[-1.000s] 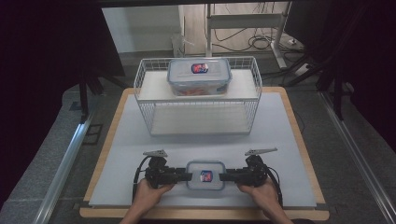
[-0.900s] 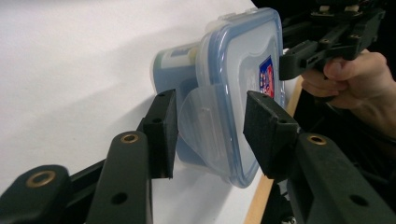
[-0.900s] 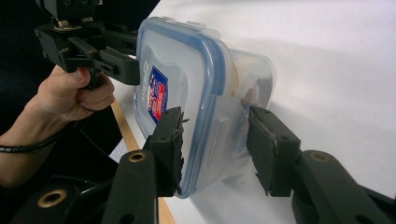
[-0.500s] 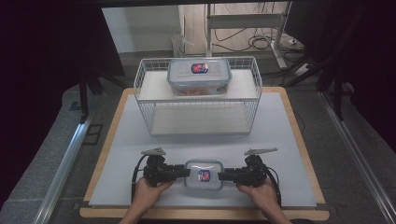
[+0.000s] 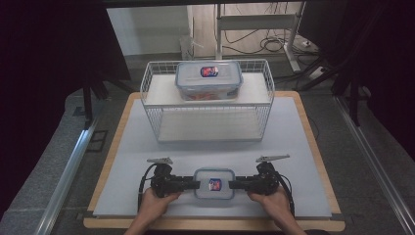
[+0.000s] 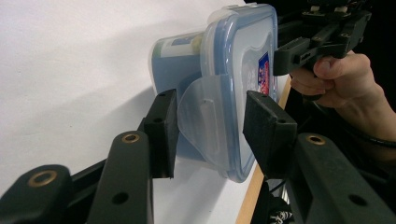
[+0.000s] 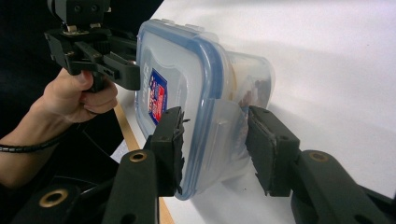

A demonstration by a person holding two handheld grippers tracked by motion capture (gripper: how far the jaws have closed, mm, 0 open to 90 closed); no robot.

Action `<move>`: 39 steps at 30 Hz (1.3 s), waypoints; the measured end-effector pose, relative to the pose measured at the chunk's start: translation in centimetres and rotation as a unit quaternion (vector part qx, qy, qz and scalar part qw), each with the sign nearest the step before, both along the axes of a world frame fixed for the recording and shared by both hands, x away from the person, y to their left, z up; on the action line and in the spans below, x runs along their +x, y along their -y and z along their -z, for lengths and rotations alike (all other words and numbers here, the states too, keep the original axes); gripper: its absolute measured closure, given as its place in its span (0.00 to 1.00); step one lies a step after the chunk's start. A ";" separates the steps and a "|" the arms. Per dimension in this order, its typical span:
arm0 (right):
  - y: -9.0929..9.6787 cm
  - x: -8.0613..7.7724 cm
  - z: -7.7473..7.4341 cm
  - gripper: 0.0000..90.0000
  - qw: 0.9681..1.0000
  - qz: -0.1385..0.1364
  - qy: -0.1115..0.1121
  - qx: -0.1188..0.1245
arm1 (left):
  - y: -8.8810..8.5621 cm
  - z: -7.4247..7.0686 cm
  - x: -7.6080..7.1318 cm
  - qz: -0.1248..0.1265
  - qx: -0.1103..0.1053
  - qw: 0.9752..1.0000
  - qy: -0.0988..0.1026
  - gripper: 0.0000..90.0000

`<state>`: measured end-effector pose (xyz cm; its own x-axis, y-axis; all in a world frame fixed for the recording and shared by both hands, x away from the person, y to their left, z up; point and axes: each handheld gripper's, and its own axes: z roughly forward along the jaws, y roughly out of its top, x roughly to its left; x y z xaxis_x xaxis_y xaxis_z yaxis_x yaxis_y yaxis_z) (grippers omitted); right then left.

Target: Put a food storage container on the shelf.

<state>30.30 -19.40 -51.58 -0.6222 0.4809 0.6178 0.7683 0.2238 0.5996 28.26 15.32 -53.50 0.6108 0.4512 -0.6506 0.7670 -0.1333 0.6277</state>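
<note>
White counter [image 5: 147,147], near edge: since a second ago nothing shifted — left gripper [image 6: 208,133] and right gripper [image 7: 215,149] jaws still bracket, unclenched, small clear blue-rimmed lidded container [image 5: 214,183]; likely about to clamp its side flaps.

The small container [image 5: 214,184] between the black fingers [image 6: 161,133] is clear plastic with a blue-rimmed lid [image 7: 187,107] and a red and blue label [image 7: 157,96]. The board [image 5: 298,142] under the fingers is white with a light wood edge. The wire basket [image 5: 266,93] beyond the fingers is white.
</note>
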 end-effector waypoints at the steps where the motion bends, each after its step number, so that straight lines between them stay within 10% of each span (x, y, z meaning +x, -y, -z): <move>1: 0.0 0.0 0.0 0.64 1.000 0.001 -0.001 0.001 | 0.0 0.0 -0.1 -0.003 0.000 1.000 0.000 0.63; 15: 0.1 0.4 -1.9 0.64 0.999 0.013 0.023 0.021 | -0.1 -2.8 0.5 -0.024 -0.010 0.999 0.022 0.63; 39: -0.9 5.0 -11.6 0.64 0.994 0.024 0.091 0.056 | -1.2 -13.0 4.5 -0.039 -0.007 0.994 0.100 0.64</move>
